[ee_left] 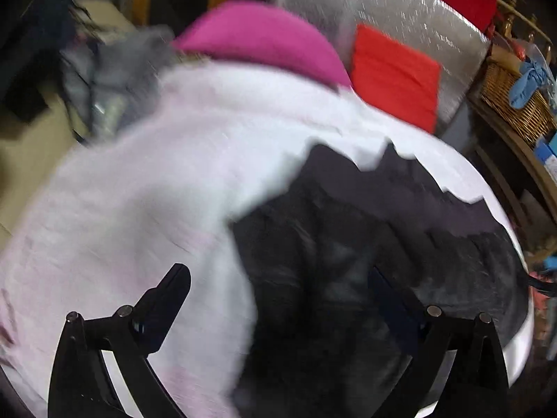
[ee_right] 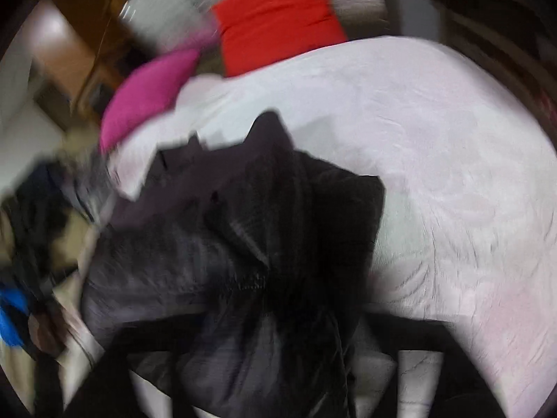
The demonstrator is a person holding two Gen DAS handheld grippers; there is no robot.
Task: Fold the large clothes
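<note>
A dark grey garment (ee_left: 348, 244) lies crumpled on a bed's pale sheet (ee_left: 139, 191). In the left wrist view my left gripper (ee_left: 276, 275) hangs over the garment's left edge and is open wide. One finger (ee_left: 170, 292) is over the sheet and the other finger (ee_left: 386, 292) is over the dark cloth, with nothing pinched. In the blurred right wrist view the same garment (ee_right: 261, 237) bunches up in the middle and covers the fingertips. Only the dark frame of my right gripper (ee_right: 417, 334) shows at the bottom. Whether its jaws hold cloth is hidden.
A magenta pillow (ee_left: 264, 38) and a red pillow (ee_left: 393, 73) lie at the head of the bed against a silvery headboard (ee_left: 400, 10). Grey clothes (ee_left: 115, 80) are heaped at the left. A wicker basket (ee_left: 511, 104) stands to the right of the bed.
</note>
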